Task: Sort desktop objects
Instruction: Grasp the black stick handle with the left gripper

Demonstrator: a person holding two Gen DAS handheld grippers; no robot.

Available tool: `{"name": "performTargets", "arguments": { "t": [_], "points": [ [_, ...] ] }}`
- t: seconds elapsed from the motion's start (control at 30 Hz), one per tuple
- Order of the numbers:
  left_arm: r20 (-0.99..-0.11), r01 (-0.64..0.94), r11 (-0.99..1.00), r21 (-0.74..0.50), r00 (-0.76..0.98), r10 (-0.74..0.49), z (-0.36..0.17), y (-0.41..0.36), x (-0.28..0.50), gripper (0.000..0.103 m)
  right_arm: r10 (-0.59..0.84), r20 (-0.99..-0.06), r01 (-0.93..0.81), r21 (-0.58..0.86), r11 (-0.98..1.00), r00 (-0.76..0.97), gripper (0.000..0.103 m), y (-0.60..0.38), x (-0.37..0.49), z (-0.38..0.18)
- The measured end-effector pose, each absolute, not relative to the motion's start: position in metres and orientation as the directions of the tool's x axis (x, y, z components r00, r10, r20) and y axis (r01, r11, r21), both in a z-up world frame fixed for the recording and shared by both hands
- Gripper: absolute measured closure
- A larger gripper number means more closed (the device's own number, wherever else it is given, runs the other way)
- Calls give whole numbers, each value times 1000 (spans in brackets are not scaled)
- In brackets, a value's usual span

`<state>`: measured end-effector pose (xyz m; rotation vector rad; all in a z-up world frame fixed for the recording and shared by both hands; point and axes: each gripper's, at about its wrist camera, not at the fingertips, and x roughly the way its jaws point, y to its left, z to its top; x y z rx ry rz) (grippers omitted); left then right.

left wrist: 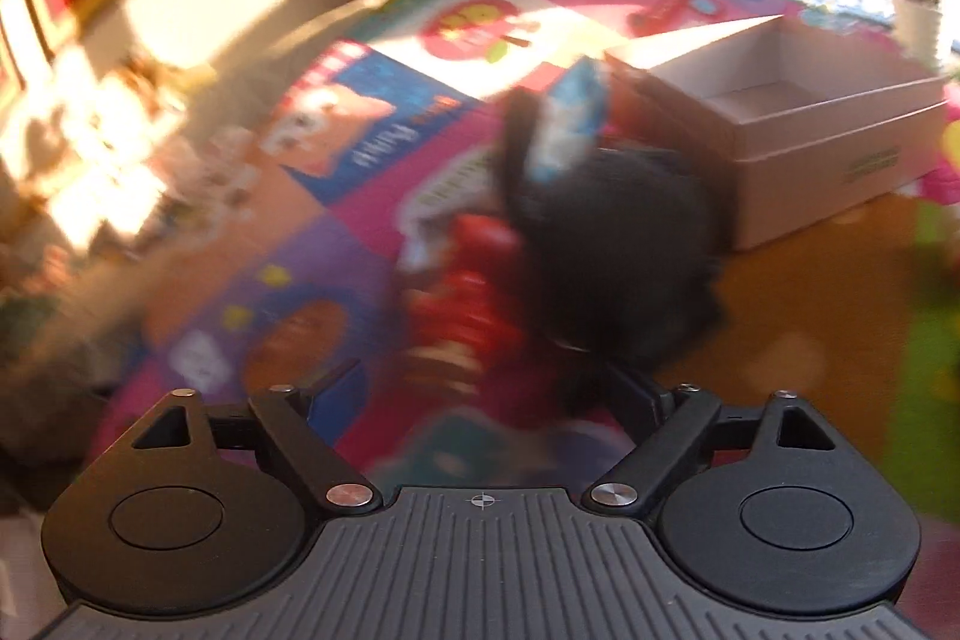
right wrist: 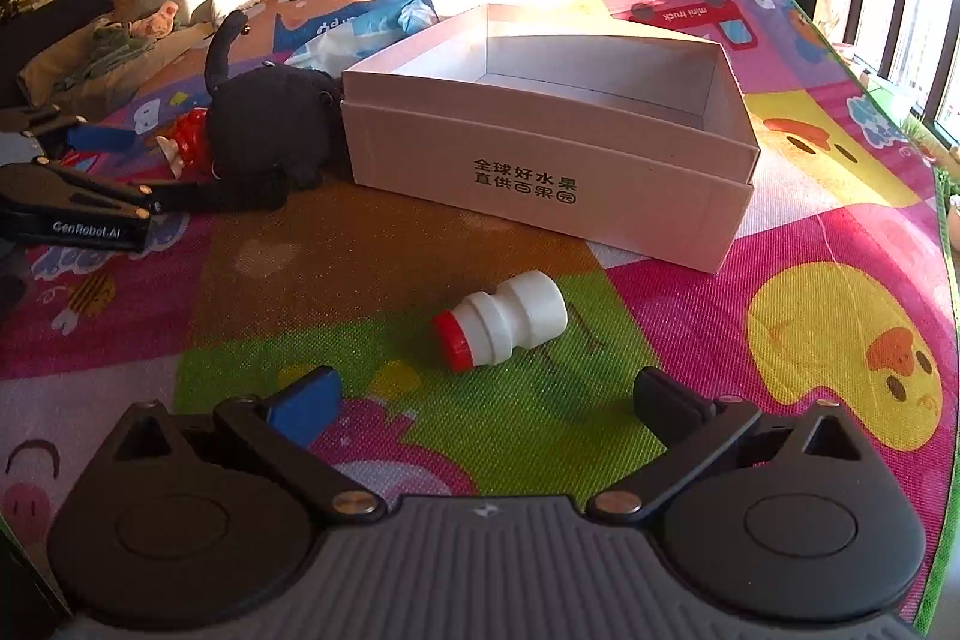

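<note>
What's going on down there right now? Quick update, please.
Right tool open, hovering short of the toppled white bottle. Left tool open beside the black plush toy. Cardboard box empty. Nothing blocks the bottle.

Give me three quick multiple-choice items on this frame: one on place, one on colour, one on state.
1. Where does the small white bottle lie?
A. inside the box
B. on the mat in front of the box
C. on the black plush toy

2. What colour is the bottle's cap?
A. red
B. blue
C. green

3. How does the right gripper stand?
A. shut on the bottle
B. shut on nothing
C. open, bottle beyond its fingertips

Key:
1 B, the bottle rests on its side on the play mat, nearer the camera than the cardboard box.
2 A, the cap end shows red.
3 C, the fingers are spread apart and the bottle lies ahead of them, untouched.
</note>
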<state>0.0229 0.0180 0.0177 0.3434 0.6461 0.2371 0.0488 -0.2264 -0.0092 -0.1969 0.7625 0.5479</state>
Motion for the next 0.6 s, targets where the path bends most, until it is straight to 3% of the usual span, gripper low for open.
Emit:
{"name": "performTargets", "arguments": {
  "t": [0.1,0.2,0.27,0.5,0.6],
  "points": [
    [-538,-173,911,375,760,366,24,29,20,10,401,-696,-535,29,844,595,0,-228,48,-10],
    [-619,-112,987,118,769,161,36,40,8,7,400,-695,-534,28,845,597,0,-227,48,-9],
    [-641,-52,998,18,765,52,36,36,5,6,398,-695,-533,25,846,599,0,-226,48,-10],
    [-670,8,1000,-11,742,-14,20,5,21,6,397,-694,-532,25,846,600,0,-226,48,-10],
    [-664,-4,1000,20,747,16,16,-4,25,7,397,-694,-532,24,847,601,0,-226,48,-10]
  ]
}}
